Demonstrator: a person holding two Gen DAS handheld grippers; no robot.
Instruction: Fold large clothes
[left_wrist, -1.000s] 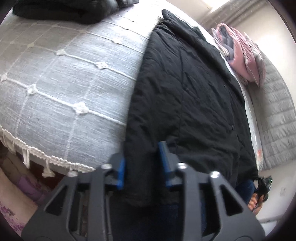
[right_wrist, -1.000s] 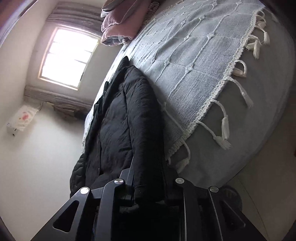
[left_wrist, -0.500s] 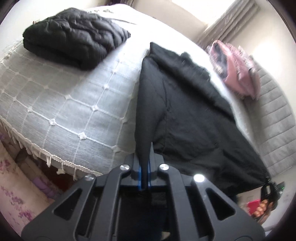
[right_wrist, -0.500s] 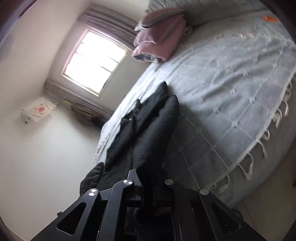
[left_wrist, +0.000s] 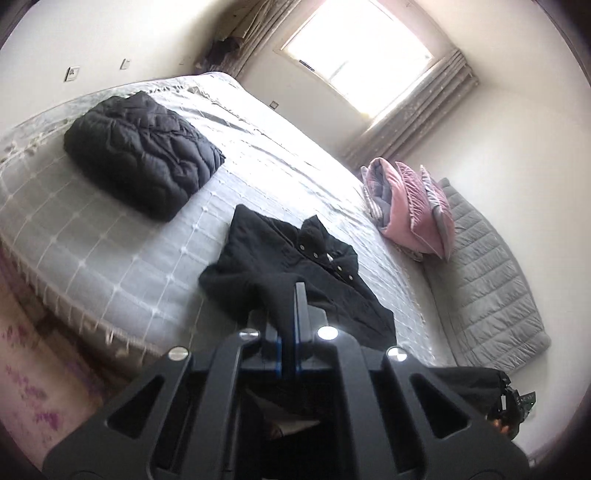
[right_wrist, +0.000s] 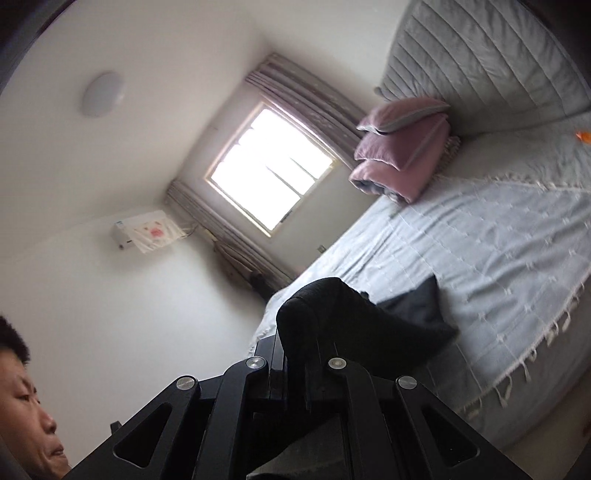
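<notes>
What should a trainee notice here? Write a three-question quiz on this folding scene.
1. True or false: the left gripper is shut on the black coat.
2. What is the right gripper clamping? A) pink bedding B) black coat C) nothing
3. Fill in: the dark folded jacket lies on the ___.

Key: 1 true; 2 B; 3 bed, apart from the coat.

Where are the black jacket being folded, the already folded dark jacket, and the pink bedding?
black jacket (left_wrist: 325, 273): left wrist view, buttoned front.
folded dark jacket (left_wrist: 144, 155): left wrist view, quilted top.
pink bedding (left_wrist: 410, 206): left wrist view, pink side.
</notes>
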